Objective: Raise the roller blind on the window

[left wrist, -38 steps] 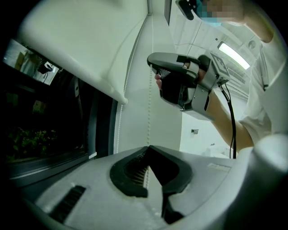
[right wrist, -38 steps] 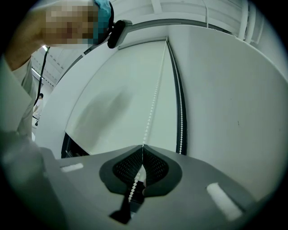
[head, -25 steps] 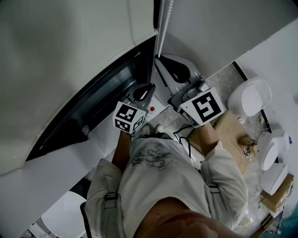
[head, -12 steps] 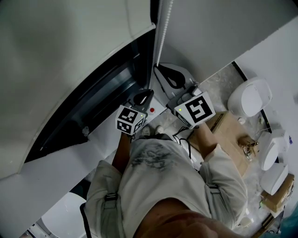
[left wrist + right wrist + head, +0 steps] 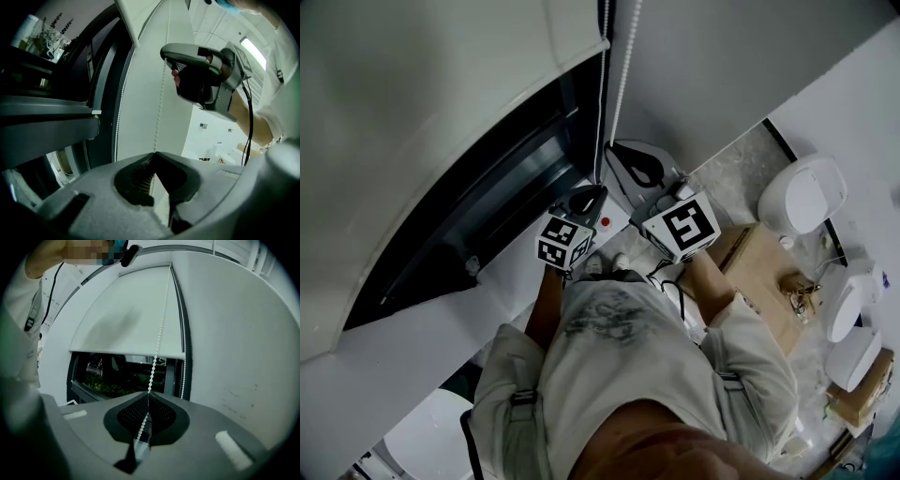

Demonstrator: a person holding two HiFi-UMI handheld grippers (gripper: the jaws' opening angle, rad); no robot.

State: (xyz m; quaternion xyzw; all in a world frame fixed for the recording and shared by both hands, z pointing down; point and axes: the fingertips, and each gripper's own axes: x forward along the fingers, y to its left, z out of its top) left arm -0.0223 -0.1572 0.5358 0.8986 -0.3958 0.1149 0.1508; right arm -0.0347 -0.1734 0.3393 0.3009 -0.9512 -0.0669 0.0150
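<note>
The right claw [image 5: 148, 400] is pinched shut on the white bead chain [image 5: 157, 345]. The left claw [image 5: 153, 160] is closed on the chain as well. Each carries a marker cube [image 5: 681, 228] of black-and-white squares, with no readable words. Beyond them, the roller blind [image 5: 126, 319] covers the upper window [image 5: 117, 376], and dark glass shows below its bottom bar.

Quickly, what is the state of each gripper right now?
Left gripper: jaws closed on the bead chain.
Right gripper: jaws closed on the same bead chain, higher up.
</note>
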